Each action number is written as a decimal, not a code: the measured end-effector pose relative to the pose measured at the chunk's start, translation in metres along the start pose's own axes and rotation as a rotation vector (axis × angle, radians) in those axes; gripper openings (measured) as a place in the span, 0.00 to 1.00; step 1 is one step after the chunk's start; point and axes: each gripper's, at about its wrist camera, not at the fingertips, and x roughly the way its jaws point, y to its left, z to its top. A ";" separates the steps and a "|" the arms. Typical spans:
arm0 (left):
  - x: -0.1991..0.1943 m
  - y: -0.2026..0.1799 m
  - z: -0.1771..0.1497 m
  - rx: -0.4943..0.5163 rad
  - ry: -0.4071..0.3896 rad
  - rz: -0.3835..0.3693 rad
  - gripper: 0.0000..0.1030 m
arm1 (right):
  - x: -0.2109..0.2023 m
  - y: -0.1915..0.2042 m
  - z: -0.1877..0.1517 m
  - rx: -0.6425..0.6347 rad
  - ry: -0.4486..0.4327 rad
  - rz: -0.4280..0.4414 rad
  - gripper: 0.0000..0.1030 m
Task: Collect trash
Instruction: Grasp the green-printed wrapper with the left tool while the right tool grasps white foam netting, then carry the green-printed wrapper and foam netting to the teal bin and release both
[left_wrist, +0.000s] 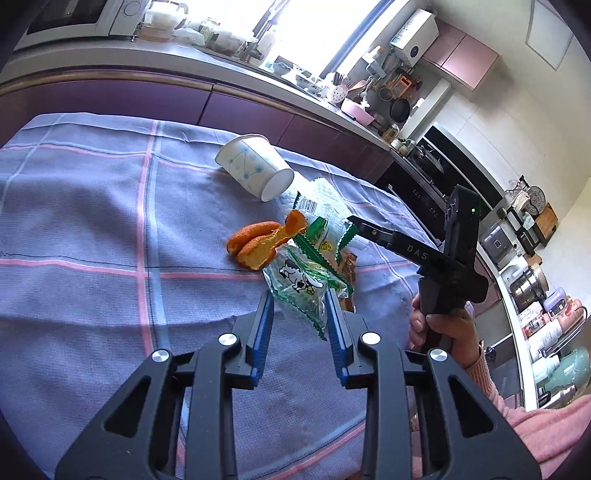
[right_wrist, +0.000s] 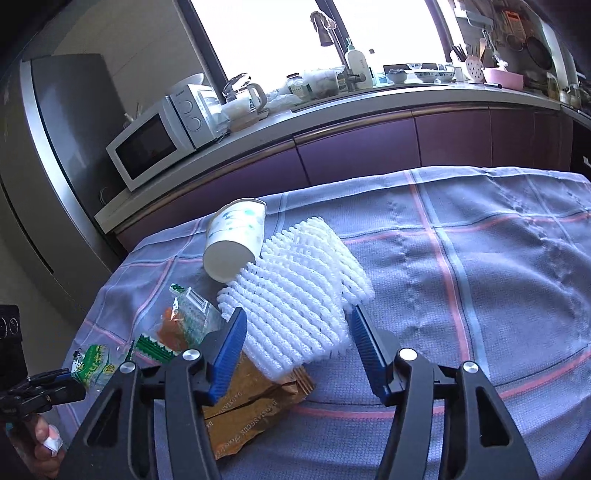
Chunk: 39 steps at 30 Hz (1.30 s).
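your left gripper (left_wrist: 300, 306) has its fingers (left_wrist: 265, 317) closed on a clear cow-print wrapper (left_wrist: 298, 286). just beyond it lie orange peel (left_wrist: 258, 240) and a tipped paper cup (left_wrist: 253, 166) on the checked cloth (left_wrist: 92, 221), with your right gripper (left_wrist: 354, 221) reaching in.

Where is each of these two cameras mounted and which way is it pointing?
Left wrist: on the left gripper, angled down at a cow-print wrapper and orange peel; the right gripper and hand show.
Right wrist: on the right gripper, angled down at the white foam net; the left gripper shows.
Shared: the tipped paper cup and checked tablecloth.
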 end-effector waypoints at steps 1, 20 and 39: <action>-0.003 0.001 -0.001 0.001 -0.004 0.007 0.28 | 0.001 -0.001 -0.001 0.006 0.005 0.007 0.43; -0.063 0.026 -0.021 0.007 -0.068 0.111 0.28 | -0.039 0.014 -0.007 0.043 -0.097 0.059 0.14; -0.136 0.048 -0.041 -0.018 -0.166 0.222 0.28 | -0.047 0.117 -0.018 -0.124 -0.080 0.288 0.14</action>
